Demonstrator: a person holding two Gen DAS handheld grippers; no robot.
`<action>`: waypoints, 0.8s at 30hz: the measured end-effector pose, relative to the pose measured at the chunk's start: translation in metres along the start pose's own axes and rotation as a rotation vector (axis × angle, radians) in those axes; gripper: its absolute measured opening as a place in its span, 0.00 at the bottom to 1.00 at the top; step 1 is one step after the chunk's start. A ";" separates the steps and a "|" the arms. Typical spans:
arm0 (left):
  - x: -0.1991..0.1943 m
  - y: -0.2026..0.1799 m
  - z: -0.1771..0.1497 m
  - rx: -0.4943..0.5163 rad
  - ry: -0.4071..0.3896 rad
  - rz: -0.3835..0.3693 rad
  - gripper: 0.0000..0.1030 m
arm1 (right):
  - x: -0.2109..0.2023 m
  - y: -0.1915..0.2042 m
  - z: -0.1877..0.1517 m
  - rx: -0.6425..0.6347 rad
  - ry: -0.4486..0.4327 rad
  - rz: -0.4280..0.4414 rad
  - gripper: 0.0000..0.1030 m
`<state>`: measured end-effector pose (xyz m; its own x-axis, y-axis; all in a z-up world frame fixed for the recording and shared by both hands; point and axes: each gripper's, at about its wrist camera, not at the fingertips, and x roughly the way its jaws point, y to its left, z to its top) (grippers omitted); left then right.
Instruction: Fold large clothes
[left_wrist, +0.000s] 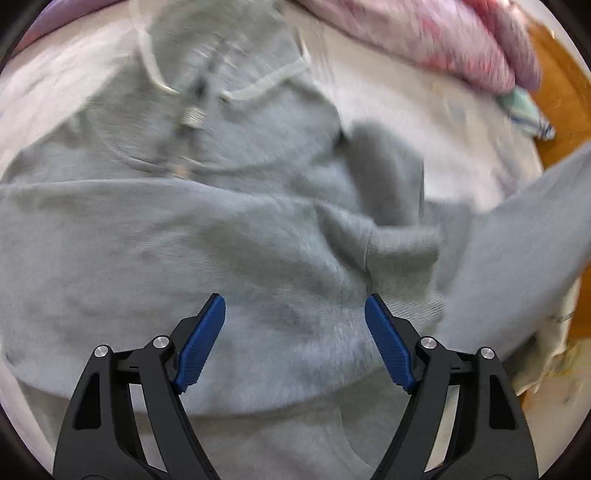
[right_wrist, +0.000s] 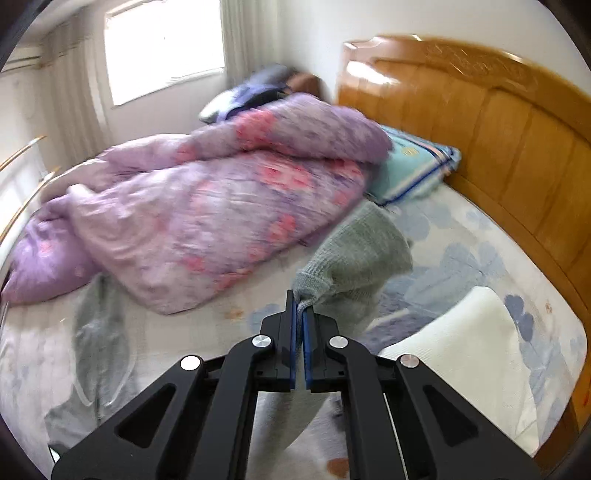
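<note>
— What sort of room is this?
— A bedroom. A bright window (right_wrist: 164, 48) sits at the upper left, with pale curtains (right_wrist: 236, 37) beside it on a white wall (right_wrist: 310, 33).
— And the furniture?
— A carved wooden headboard (right_wrist: 480, 122) fills the upper right. The bed sheet (right_wrist: 461, 258) has a pale blue flower print, a crumpled purple quilt (right_wrist: 221, 206) lies at centre left, and a teal pillow (right_wrist: 413, 166) rests against the headboard.

**Left jaws wide, right jaws clamped**

My left gripper (left_wrist: 294, 304) pointed steeply down, its blue pads (left_wrist: 201, 343) spread wide apart with nothing pinched between them. My right gripper (right_wrist: 298, 301) angled downward, jaws pressed together on a grey knitted cuff (right_wrist: 314, 295).
</note>
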<state>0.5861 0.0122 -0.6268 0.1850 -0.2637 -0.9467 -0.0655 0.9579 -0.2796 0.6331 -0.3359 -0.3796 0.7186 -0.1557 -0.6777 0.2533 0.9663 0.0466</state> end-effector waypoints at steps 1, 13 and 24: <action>-0.013 0.010 0.000 -0.013 -0.017 -0.009 0.76 | -0.009 0.015 -0.003 -0.011 -0.011 0.015 0.02; -0.142 0.197 -0.017 -0.208 -0.184 0.119 0.76 | -0.075 0.310 -0.115 -0.299 0.081 0.416 0.03; -0.153 0.289 -0.066 -0.307 -0.157 0.175 0.76 | 0.007 0.466 -0.304 -0.543 0.551 0.498 0.07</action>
<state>0.4739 0.3216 -0.5733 0.2918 -0.0559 -0.9548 -0.3953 0.9020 -0.1736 0.5592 0.1753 -0.5864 0.2173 0.2893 -0.9322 -0.4418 0.8808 0.1703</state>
